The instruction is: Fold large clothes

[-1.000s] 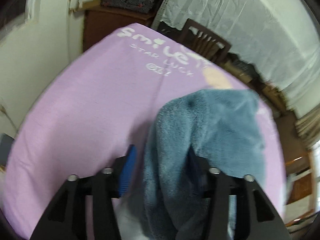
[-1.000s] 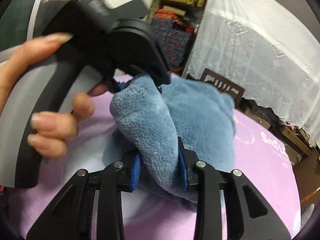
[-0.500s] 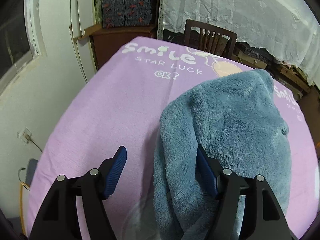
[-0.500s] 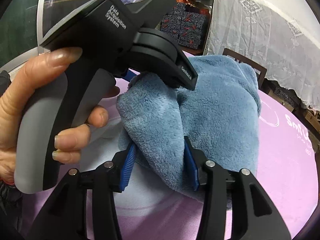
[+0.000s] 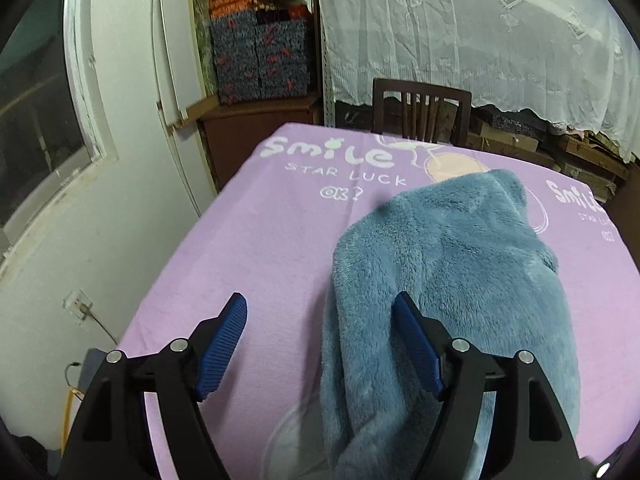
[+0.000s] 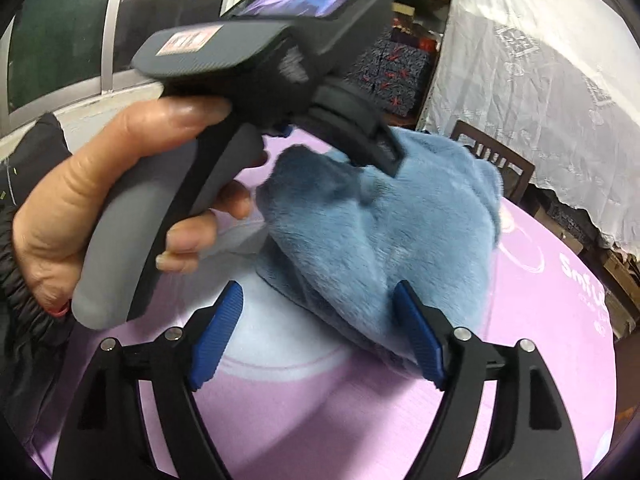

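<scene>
A fluffy blue fleece garment (image 5: 452, 264) lies folded in a long heap on the purple cloth-covered table (image 5: 256, 240). My left gripper (image 5: 320, 340) is open above its near left edge, nothing between the blue pads. In the right wrist view the garment (image 6: 380, 240) lies ahead, and my right gripper (image 6: 318, 328) is open just short of its near edge. The left gripper's grey handle (image 6: 256, 80), held by a hand, hovers over the garment's far side.
The purple cloth carries white "Smile Star Luck" lettering (image 5: 332, 156). A dark wooden chair (image 5: 420, 112) stands at the table's far edge. A white lace curtain (image 5: 480, 32), patterned boxes (image 5: 260, 56) and a wall with a window (image 5: 40, 120) surround the table.
Both grippers have let go of the blue garment and opened wide. The garment dropped onto the table, and both grippers pulled back and up from it.
</scene>
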